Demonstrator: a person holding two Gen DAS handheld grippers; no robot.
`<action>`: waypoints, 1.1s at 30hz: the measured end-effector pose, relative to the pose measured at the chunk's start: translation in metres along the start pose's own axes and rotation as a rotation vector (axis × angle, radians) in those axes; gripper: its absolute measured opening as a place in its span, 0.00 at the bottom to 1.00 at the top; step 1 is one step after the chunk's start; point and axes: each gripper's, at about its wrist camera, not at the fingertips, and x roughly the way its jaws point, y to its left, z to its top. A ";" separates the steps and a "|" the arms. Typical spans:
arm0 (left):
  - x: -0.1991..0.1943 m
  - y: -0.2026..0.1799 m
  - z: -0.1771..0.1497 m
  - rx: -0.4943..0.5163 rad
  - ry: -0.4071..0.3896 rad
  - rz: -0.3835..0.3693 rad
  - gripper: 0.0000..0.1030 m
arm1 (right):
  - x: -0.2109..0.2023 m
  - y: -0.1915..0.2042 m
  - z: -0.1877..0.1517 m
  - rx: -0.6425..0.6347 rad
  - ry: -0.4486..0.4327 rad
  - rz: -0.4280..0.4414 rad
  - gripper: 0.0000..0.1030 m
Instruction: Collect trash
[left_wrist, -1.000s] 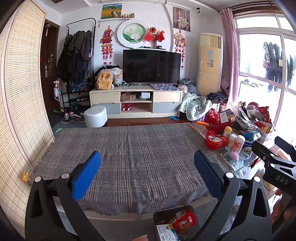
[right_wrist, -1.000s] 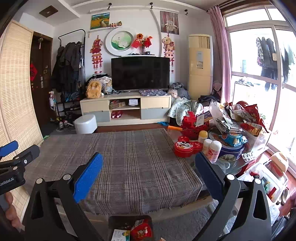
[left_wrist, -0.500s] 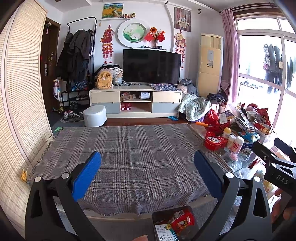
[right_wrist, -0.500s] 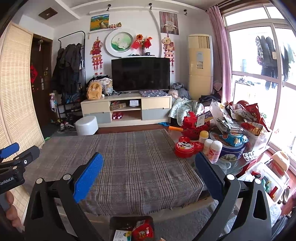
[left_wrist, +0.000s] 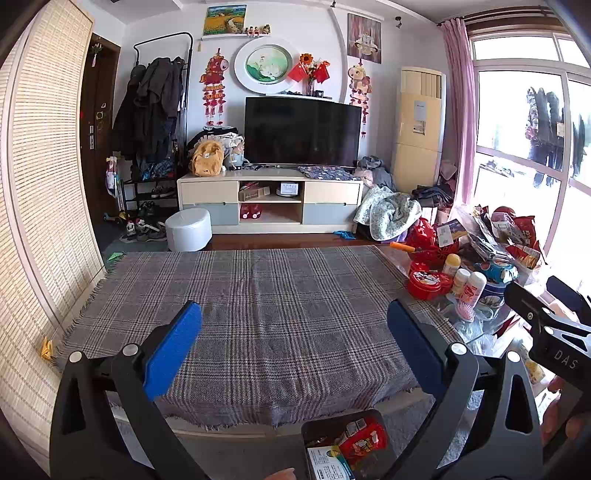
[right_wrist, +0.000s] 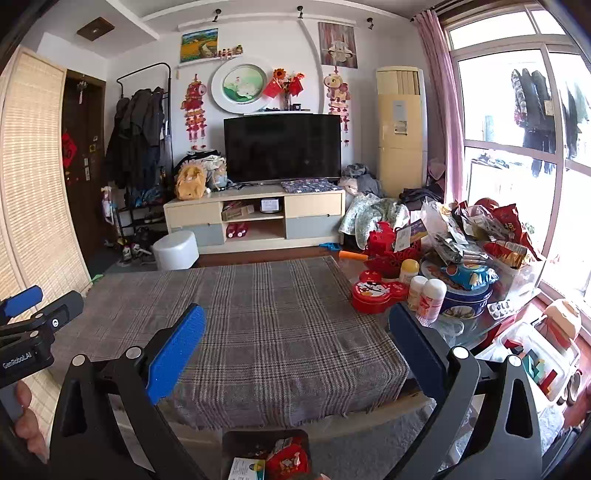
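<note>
A dark trash bin (left_wrist: 314, 432) stands on the floor just in front of the table, below both grippers; it holds a red wrapper (left_wrist: 364, 441) and a white carton (left_wrist: 325, 461). It also shows in the right wrist view (right_wrist: 236, 443). My left gripper (left_wrist: 293, 341) is open and empty above the table's near edge. My right gripper (right_wrist: 295, 343) is open and empty, to the right of the left one. Each gripper shows at the edge of the other's view.
A plaid cloth (left_wrist: 266, 314) covers the low table (right_wrist: 369, 410). At its right end stand a red tin (right_wrist: 373, 295), small bottles (right_wrist: 430, 299) and a heap of snack bags (right_wrist: 480, 236). A white stool (left_wrist: 188, 234) and TV cabinet (left_wrist: 269, 201) are beyond.
Both views have risen very slightly; the grippers stay open and nothing on the table or in the bin has moved.
</note>
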 end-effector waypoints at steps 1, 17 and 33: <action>0.000 0.001 0.001 0.000 0.001 -0.002 0.92 | -0.001 0.000 0.000 -0.001 0.000 0.002 0.97; 0.002 -0.004 0.002 -0.003 0.003 0.003 0.92 | -0.003 0.005 -0.002 0.007 0.002 0.010 0.97; 0.002 -0.007 0.003 -0.003 0.001 0.004 0.93 | -0.005 0.009 -0.003 0.006 0.001 0.015 0.97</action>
